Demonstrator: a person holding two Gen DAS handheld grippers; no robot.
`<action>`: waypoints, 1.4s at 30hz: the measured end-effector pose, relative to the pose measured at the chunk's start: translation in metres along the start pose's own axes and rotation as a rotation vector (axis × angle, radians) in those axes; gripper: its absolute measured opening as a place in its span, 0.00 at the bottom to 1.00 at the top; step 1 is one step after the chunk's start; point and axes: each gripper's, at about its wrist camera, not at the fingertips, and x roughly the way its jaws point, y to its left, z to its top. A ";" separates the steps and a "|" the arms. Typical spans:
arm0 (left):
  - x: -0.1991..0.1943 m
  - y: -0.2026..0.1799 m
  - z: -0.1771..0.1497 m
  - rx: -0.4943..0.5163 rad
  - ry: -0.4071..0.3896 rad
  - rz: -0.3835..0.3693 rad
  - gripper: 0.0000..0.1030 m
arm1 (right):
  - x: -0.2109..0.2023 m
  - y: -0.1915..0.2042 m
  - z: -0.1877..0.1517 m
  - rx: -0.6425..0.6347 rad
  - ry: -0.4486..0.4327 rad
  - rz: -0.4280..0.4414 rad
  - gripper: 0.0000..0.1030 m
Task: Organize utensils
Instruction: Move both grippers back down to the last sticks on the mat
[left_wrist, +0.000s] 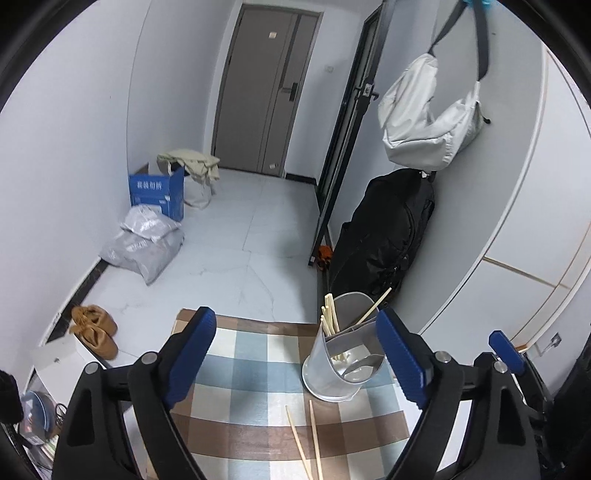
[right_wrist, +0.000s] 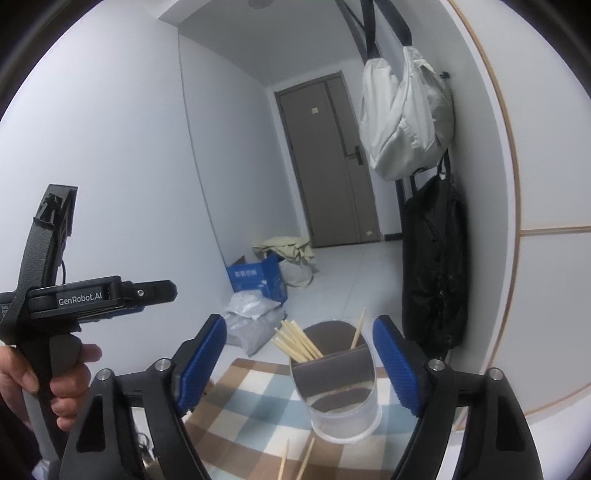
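Holding both claws, left claw (left_wrist: 295, 354) and right claw (right_wrist: 299, 365), wide and empty, I am lining up on the two loose chopsticks (left_wrist: 306, 443) lying before the chopstick holder (left_wrist: 341, 354) on the checked cloth (left_wrist: 251, 373). They are waiting to join the bundle inside.

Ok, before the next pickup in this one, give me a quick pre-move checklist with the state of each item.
1. Left tool open with nothing between its pads: ok.
2. Right tool open with nothing between its pads: ok.
3. Utensil holder upright on the checked cloth: ok.
4. All chopsticks in the holder: not ok, two loose chopsticks lie on the cloth in front of it.
5. Loose chopsticks clear of other things: ok.
6. Room left in the compartment with the chopstick bundle: cannot tell.
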 end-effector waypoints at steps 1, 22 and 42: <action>-0.002 0.000 -0.002 0.005 -0.006 0.004 0.86 | -0.002 0.001 -0.003 0.001 0.000 -0.001 0.82; 0.016 0.011 -0.077 0.057 -0.007 0.062 0.97 | -0.005 0.002 -0.085 0.049 0.138 -0.053 0.91; 0.059 0.091 -0.090 -0.129 0.116 0.154 0.97 | 0.133 0.005 -0.158 -0.009 0.658 -0.121 0.36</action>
